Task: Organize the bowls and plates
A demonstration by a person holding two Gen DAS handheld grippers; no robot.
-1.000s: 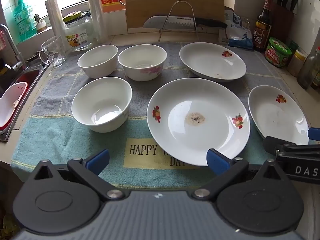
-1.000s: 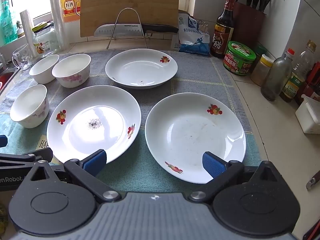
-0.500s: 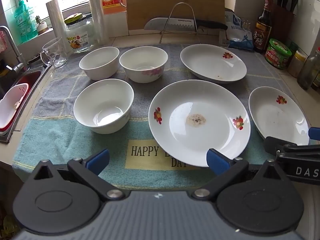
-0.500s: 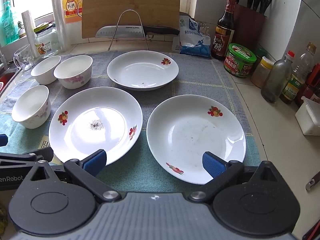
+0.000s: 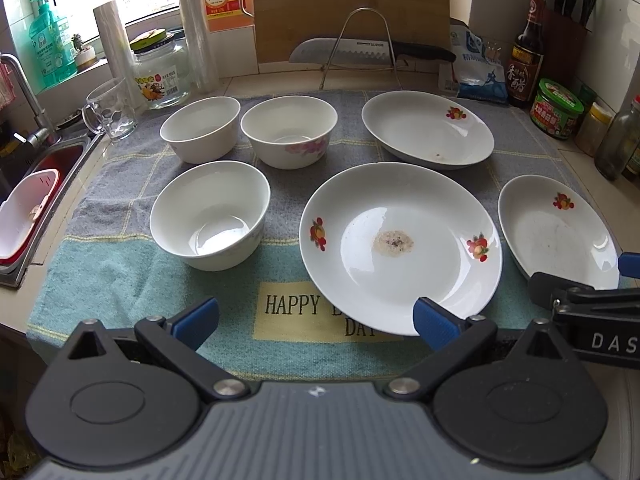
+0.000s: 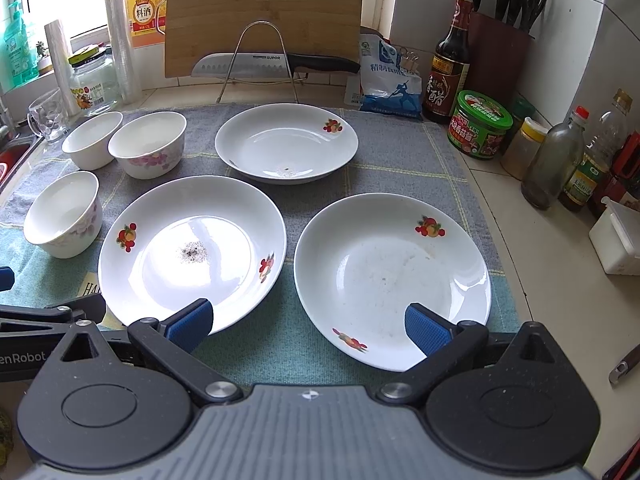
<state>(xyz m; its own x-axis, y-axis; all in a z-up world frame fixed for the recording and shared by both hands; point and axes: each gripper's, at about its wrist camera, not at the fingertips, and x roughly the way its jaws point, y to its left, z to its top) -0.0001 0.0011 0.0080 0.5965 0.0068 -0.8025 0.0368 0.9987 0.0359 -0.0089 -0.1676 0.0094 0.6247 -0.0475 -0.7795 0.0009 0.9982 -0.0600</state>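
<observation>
Nothing looks sorted yet: three bowls and three plates lie singly on the towel [image 5: 132,280] that covers the worktop, none stacked. The near bowl [image 5: 210,214] sits at the left, with the plain bowl [image 5: 200,128] and the flowered bowl [image 5: 289,130] side by side behind it. The large plate [image 5: 400,246] lies in the middle, the far plate [image 5: 427,129] behind it and the right plate [image 6: 392,280] beside it. The left gripper [image 5: 316,318] and the right gripper [image 6: 308,322] hover at the near edge, jaws spread wide and holding nothing. All the stacking is probably still ahead. The left view alone shows the sink [image 5: 44,176] and the lettering on the towel; the right view alone shows the whole right plate, the bare worktop past it and the white box [image 6: 616,240].
</observation>
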